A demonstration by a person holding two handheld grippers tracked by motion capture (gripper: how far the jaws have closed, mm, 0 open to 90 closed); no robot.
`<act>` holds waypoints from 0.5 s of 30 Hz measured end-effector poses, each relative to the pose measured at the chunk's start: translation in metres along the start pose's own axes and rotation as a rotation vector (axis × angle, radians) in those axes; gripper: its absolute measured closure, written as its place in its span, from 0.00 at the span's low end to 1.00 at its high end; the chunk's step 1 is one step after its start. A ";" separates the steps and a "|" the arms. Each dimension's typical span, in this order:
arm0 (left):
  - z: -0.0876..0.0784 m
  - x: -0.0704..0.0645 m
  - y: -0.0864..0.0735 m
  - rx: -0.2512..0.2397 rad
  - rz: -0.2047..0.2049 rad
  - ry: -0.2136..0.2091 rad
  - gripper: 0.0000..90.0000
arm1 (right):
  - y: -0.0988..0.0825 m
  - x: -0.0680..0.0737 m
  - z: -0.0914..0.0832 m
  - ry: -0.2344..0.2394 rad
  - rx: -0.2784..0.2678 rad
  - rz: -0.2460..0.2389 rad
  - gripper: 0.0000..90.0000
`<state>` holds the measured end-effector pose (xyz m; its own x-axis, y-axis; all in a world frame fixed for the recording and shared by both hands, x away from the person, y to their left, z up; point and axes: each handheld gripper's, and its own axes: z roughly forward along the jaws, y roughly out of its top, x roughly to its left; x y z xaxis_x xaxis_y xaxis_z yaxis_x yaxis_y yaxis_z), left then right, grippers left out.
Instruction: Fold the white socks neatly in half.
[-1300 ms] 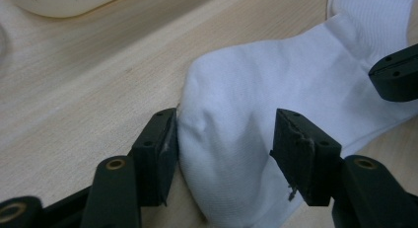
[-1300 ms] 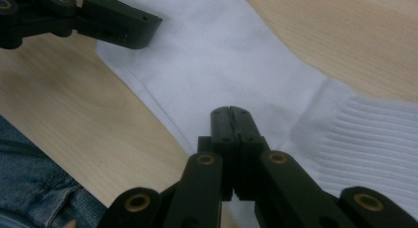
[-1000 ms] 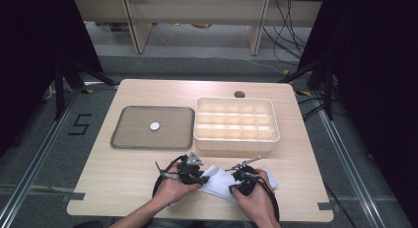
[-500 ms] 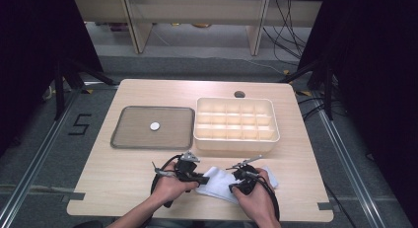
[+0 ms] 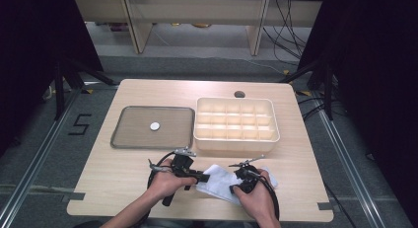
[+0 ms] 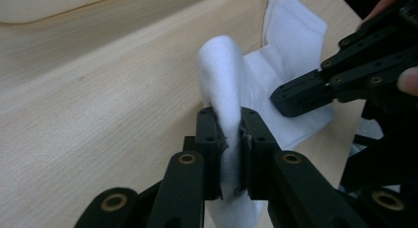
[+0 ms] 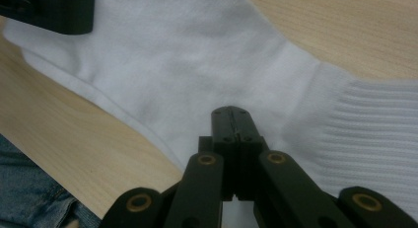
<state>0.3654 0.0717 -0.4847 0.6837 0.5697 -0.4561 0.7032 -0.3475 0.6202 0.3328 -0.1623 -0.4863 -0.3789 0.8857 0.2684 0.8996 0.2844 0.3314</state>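
Note:
A white sock (image 5: 220, 180) lies flat near the table's front edge, between the two hands. My left gripper (image 5: 204, 178) comes in from the left and is shut on one end of the sock (image 6: 229, 65), which stands up in a fold above the jaws (image 6: 231, 134). My right gripper (image 5: 235, 187) is shut, and its tips (image 7: 231, 119) rest on top of the sock (image 7: 187, 55) near the ribbed cuff. No fabric shows between its jaws. In the left gripper view the right gripper (image 6: 288, 94) lies across the sock from the right.
A cream compartment box (image 5: 236, 144) stands just behind the sock. A dark flat tray (image 5: 128, 136) with a small white disc (image 5: 155, 126) sits at the left. A round hole (image 5: 239, 94) is in the table's far side. The front edge is close below the hands.
The left hand has shifted slightly to the right over the sock's edge. The right hand has stayed almost still.

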 end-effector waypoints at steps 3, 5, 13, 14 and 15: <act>-0.001 0.001 0.003 -0.027 -0.033 -0.074 0.89 | 0.000 0.001 0.001 0.003 -0.012 -0.004 1.00; -0.004 -0.002 0.004 -0.020 -0.045 -0.056 0.89 | 0.000 0.000 0.002 0.006 -0.022 -0.018 1.00; -0.008 -0.003 0.010 -0.034 -0.087 -0.100 0.89 | 0.002 0.004 0.005 0.026 -0.033 -0.003 1.00; -0.008 -0.004 0.011 -0.034 -0.086 -0.103 0.89 | 0.002 0.004 0.006 0.026 -0.033 -0.016 1.00; -0.008 -0.004 0.012 -0.037 -0.082 -0.107 0.89 | 0.002 0.007 0.006 0.030 -0.032 0.007 1.00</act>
<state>0.3699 0.0715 -0.4702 0.6425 0.5119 -0.5702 0.7513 -0.2744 0.6002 0.3337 -0.1537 -0.4888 -0.3797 0.8761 0.2973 0.8949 0.2664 0.3580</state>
